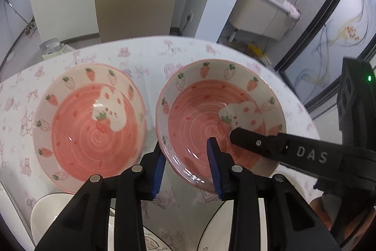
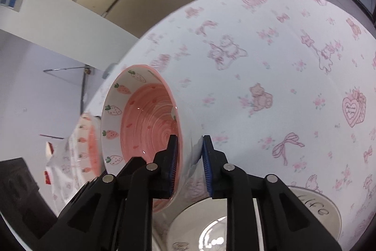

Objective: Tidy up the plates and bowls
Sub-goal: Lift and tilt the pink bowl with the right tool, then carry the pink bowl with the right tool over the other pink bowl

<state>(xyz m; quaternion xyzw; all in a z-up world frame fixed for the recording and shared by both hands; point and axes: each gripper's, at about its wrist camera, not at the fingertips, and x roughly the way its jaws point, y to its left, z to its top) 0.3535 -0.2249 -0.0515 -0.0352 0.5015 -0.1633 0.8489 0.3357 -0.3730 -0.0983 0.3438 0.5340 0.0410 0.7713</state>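
Two pink strawberry bowls stand on the table. In the left wrist view the left bowl (image 1: 89, 126) is beside the right bowl (image 1: 218, 124). My left gripper (image 1: 188, 157) is open, its fingers straddling the right bowl's near-left rim. My right gripper (image 2: 189, 147) straddles the same bowl's (image 2: 141, 124) right wall, one finger inside, one outside; whether the pads press it is unclear. Its finger (image 1: 270, 145) also reaches into the bowl in the left wrist view. The other bowl (image 2: 89, 149) lies blurred behind.
White plates lie near me: two in the left wrist view (image 1: 47, 218) (image 1: 216, 232), and two in the right wrist view (image 2: 199, 227) (image 2: 315, 206). The table has a white cloth with pink bears (image 2: 270, 62). Cabinets and a sliding door stand behind.
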